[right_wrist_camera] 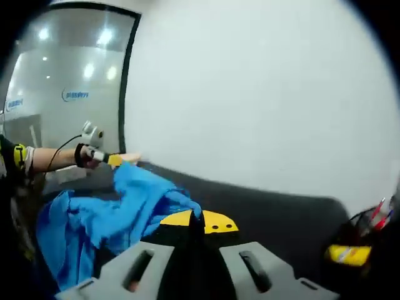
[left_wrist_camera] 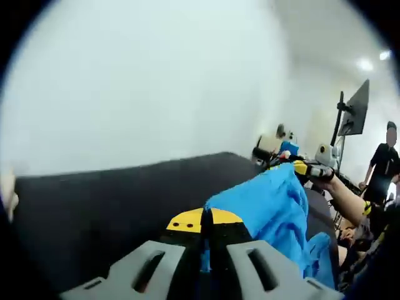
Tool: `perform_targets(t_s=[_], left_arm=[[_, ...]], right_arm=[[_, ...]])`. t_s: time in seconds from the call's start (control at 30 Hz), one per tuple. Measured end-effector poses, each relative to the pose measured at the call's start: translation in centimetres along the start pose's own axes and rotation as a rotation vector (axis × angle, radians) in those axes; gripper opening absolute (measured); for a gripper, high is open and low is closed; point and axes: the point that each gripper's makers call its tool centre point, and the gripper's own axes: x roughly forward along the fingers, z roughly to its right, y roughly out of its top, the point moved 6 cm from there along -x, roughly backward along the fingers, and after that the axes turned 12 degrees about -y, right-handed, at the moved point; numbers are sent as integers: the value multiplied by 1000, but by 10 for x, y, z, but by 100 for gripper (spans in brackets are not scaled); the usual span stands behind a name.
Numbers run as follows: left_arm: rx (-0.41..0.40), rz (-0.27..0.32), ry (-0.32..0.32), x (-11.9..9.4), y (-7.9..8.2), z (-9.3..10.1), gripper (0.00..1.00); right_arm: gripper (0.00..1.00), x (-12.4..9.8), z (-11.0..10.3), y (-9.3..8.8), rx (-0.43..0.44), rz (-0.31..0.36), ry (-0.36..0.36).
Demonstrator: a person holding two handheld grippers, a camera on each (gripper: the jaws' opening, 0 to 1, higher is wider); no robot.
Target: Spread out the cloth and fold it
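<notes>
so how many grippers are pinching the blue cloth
2: the left gripper is shut on one edge of the blue cloth, and the right gripper is shut on the opposite edge, holding it above the dark table.

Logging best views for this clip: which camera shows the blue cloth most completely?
The right gripper view: the blue cloth hangs stretched between the right gripper and the left gripper. The left gripper view shows the cloth in a narrower, foreshortened strip.
</notes>
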Motion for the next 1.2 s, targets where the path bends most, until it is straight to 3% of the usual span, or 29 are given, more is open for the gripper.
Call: perform_targets(t_s=[0.13,0.23,0.3,0.37,0.5,0.53,0.57,0.6,0.7,0.77,0.8,0.87,0.93,1.0,1.07,1.13,1.2], left_arm=[[27,53,24,0,41,-2,0],[152,145,147,-9,90,-7,0],[159,180,214,-23,117,-16,0],[118,219,278,-42,129,-30,0],[91,218,330,-74,114,-54,0],[70,195,339,-79,105,-61,0],[39,170,385,-88,82,-74,0],[18,150,387,-91,71,-79,0],[-55,151,421,-97,40,-100,0],[-76,130,453,-97,21,-111,3],[-76,116,464,-97,13,-117,10],[-56,155,440,-97,11,-117,16],[-53,228,411,-96,17,-113,21],[-53,289,305,-80,24,-100,27],[-70,280,261,-60,24,-93,34],[-67,229,204,-25,17,-85,32],[-91,141,139,17,5,-77,29]], right_arm=[[2,12,12,41,-10,51,-20],[2,36,5,72,-119,95,-50],[2,52,-2,93,-133,145,-83],[2,76,-22,113,-123,187,-52],[2,107,-59,106,-138,183,0],[2,118,-66,98,-142,167,15],[3,132,-72,85,-114,120,46],[3,142,-80,70,-100,83,67],[4,166,-98,33,-78,-2,78],[13,177,-106,11,-90,-75,95],[19,179,-103,11,-98,-48,77],[20,172,-94,21,-78,50,76],[20,158,-82,23,-55,42,74],[20,149,-74,15,-59,20,77],[20,138,-63,-11,-42,-52,52],[20,130,-57,-42,6,-151,60],[20,126,-57,-62,67,-192,56]])
